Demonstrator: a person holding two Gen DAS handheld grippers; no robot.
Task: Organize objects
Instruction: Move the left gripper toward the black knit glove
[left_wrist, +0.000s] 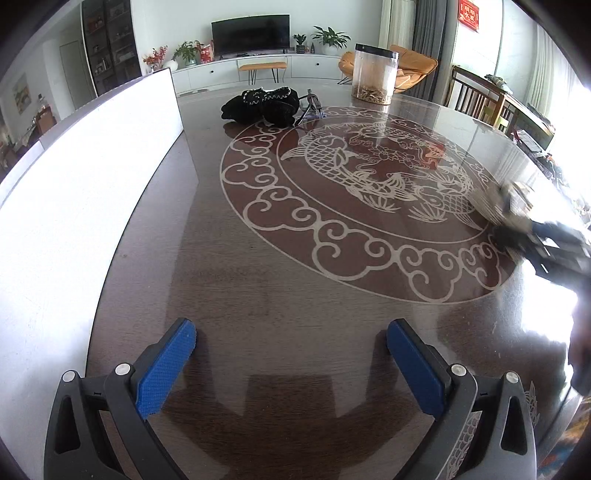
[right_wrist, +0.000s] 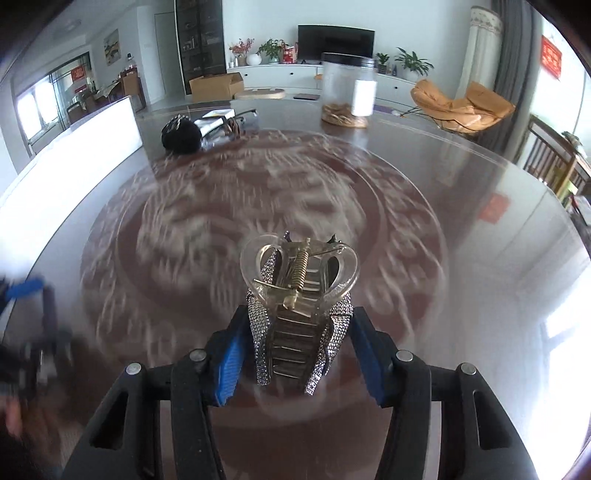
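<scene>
1. Between the blue pads of the right hand-held gripper (right_wrist: 301, 354), a clear plastic hair claw clip with rhinestone-studded sides and a brass spring (right_wrist: 299, 314), pinched at its toothed end, jaws roughly half closed against its sides, rounded handle loops pointing away from the camera.
2. Up off the dark round glass-topped worktop with a pale fish-and-cloud medallion (right_wrist: 461, 229), that clip, carried above the near edge of the pattern; surface below smeared by motion blur.
3. Over on the left, the left hand-held gripper (left_wrist: 291, 363) spread wide, blue pads well apart, nothing between them, only bare worktop beneath.
4. Seen from that left camera, the right hand-held gripper a blurred shape at the far right edge, glittery clip at its tip.
5. Far side of the worktop: a black knitted bundle with pale stitching (left_wrist: 260, 104), a tangle of small metal and clear items just beside it, hard to make out.
6. Further right at the back, a tall clear plastic jar with a black rim (left_wrist: 375, 75), upright, a layer of brown pieces at its bottom.
7. Along the left edge, a white flat board (left_wrist: 85, 177) standing beside the worktop.
</scene>
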